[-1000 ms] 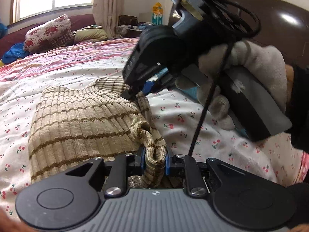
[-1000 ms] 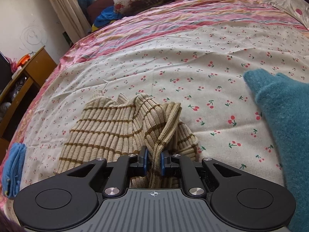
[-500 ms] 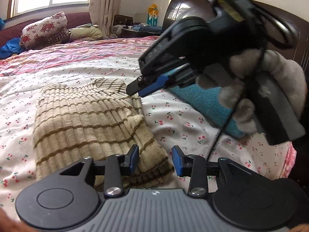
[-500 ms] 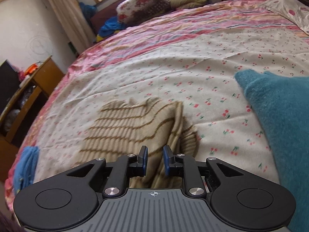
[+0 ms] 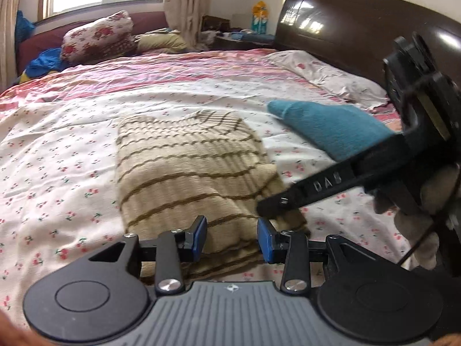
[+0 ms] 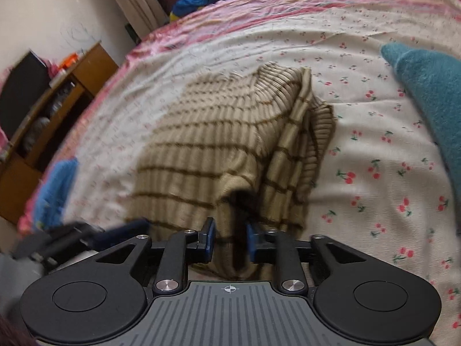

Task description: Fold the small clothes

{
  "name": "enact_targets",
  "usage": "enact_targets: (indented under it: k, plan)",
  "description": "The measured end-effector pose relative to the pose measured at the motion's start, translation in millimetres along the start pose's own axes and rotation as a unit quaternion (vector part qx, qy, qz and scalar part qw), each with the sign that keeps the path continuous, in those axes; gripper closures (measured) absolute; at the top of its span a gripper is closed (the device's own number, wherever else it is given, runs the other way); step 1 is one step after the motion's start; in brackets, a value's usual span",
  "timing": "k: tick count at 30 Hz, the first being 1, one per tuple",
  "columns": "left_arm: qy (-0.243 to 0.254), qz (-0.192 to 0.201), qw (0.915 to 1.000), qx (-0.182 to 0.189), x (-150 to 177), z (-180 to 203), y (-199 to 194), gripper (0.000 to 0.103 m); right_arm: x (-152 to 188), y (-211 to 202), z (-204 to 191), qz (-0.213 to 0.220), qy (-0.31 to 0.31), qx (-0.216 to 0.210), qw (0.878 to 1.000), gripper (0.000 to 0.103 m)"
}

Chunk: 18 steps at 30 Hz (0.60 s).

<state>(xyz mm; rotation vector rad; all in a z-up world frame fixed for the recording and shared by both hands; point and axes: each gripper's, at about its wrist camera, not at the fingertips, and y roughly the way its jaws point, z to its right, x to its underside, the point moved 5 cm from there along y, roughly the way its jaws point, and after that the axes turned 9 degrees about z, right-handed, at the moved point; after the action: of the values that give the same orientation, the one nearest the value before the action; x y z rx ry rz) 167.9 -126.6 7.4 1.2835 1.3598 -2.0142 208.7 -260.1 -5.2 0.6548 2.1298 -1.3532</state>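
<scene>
Both tools have let go: left tool point(image 5: 232, 239) and right tool point(image 6: 229, 239) hang apart over the striped sweater point(image 5: 190, 173), folded on the bed point(image 5: 57, 158), likely to check the fold.

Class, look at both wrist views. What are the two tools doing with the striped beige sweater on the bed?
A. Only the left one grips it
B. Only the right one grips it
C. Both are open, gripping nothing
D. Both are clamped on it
C: the left tool and right tool both show a wide gap between their blue pads, and the striped beige sweater lies released on the bed.
</scene>
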Motion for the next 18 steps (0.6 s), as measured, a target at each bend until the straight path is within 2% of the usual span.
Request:
enact_targets:
  k: [2,5,18]
  plan:
    - [0.002,-0.009,0.9999,-0.009,1,-2,4,0.059,3,1,3,0.002,-0.003,0.014,1.000,0.094]
    - [-0.002,-0.025,0.9994,-0.023,2,-5,14,0.059,4,-1,5,0.006,-0.004,0.023,1.000,0.098]
    - [0.009,-0.058,0.9973,-0.044,0,-9,37,0.057,16,-6,14,0.015,0.009,0.024,1.000,0.099]
